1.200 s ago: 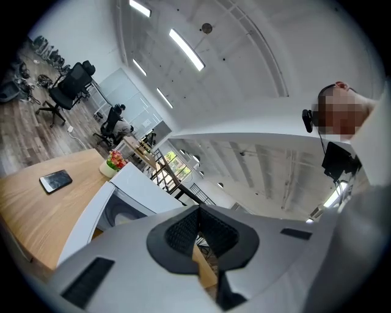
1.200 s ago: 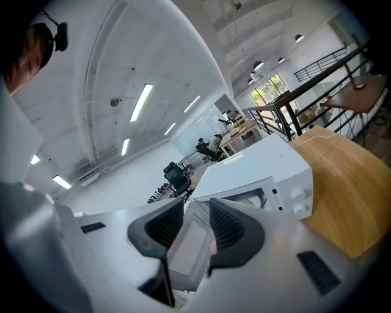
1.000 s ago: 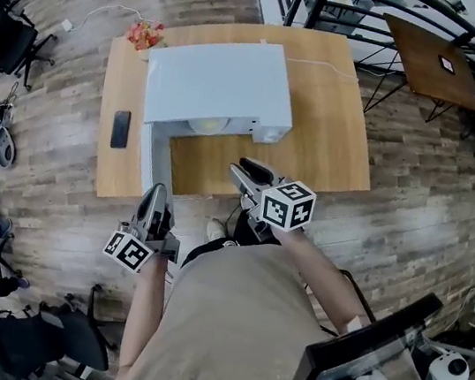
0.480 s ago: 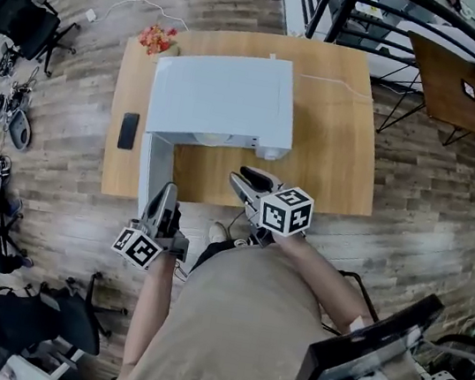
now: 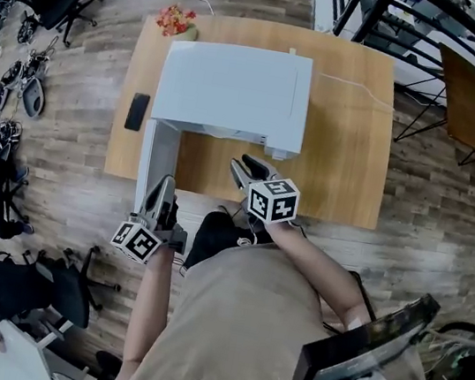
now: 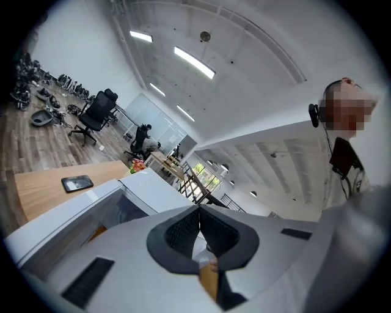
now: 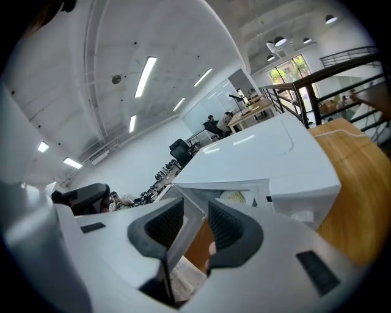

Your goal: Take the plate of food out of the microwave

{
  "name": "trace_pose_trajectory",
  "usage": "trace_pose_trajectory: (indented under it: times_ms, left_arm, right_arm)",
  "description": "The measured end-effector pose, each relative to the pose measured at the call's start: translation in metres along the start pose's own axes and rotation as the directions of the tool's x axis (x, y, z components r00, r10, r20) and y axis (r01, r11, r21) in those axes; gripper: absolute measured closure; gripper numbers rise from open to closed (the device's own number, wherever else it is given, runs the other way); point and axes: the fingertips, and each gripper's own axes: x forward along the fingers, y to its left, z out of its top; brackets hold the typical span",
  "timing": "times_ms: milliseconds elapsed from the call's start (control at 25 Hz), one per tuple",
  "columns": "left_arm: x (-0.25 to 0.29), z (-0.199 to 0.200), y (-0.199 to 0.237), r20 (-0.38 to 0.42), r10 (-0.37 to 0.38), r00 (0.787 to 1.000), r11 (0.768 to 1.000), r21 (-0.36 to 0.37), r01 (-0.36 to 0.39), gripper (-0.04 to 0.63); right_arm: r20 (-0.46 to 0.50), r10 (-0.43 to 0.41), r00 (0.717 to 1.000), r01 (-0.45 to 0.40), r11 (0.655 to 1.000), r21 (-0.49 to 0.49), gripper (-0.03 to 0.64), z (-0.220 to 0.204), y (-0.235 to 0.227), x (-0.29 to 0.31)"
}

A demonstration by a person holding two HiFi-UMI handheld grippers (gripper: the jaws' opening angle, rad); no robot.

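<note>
A white microwave (image 5: 232, 85) stands on a wooden table (image 5: 341, 156), its door (image 5: 157, 158) swung open toward me at the left. Inside the cavity the right gripper view shows a pale plate with yellowish food (image 7: 235, 197), partly hidden. My right gripper (image 5: 248, 170) hangs just in front of the opening, its jaws open a little (image 7: 195, 211) with nothing held. Beside the door's outer end, my left gripper (image 5: 163, 189) is shut and empty (image 6: 198, 211).
A black phone (image 5: 137, 111) lies on the table left of the microwave. A small bunch of flowers (image 5: 177, 20) sits at the back left corner. A white cable runs across the table's right part. Office chairs and gear stand on the wood floor around.
My right gripper has sunk lower in front of the microwave opening. The left gripper has shifted slightly by the door's end. Both jaws stand as before.
</note>
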Motion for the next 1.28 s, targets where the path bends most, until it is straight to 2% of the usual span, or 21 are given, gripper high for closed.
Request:
trace_pose_trajectory:
  times_ms: [120,280,560,640,880,1120,1280]
  left_arm:
    - [-0.001,0.003,0.005,-0.004,0.006,1.000,1.000,0.002,-0.006,0.591]
    - [-0.004,0.008,0.015,-0.030,0.001,1.000,1.000,0.022,0.000,0.591]
    - [0.004,0.027,0.038,-0.078,-0.027,0.997,0.997,0.069,0.033,0.591]
    - [0.002,0.032,0.042,-0.085,-0.030,0.996,0.997,0.065,0.035,0.591]
    - [-0.012,0.035,0.068,-0.110,-0.039,0.993,0.998,0.035,0.043,0.590]
    - [-0.020,0.047,0.089,-0.133,-0.061,0.989,0.997,0.046,0.067,0.591]
    - [-0.025,0.054,0.094,-0.143,-0.080,0.986,0.995,0.053,0.088,0.591]
  right_arm:
    - [0.009,-0.040,0.999,0.039,0.992,0.124,0.497,-0.013,-0.021,0.027]
    - [-0.017,-0.145,0.989,0.142,0.937,0.319,0.497,-0.047,-0.063,0.070]
    - [0.003,-0.317,0.949,0.286,0.860,0.423,0.491,-0.080,-0.118,0.126]
    - [0.016,-0.348,0.938,0.307,0.847,0.434,0.461,-0.081,-0.128,0.139]
    - [0.020,-0.422,0.906,0.377,0.829,0.414,0.459,-0.084,-0.144,0.175]
    - [-0.010,-0.507,0.862,0.457,0.768,0.449,0.440,-0.093,-0.164,0.198]
    - [-0.034,-0.540,0.841,0.504,0.761,0.408,0.442,-0.093,-0.167,0.203]
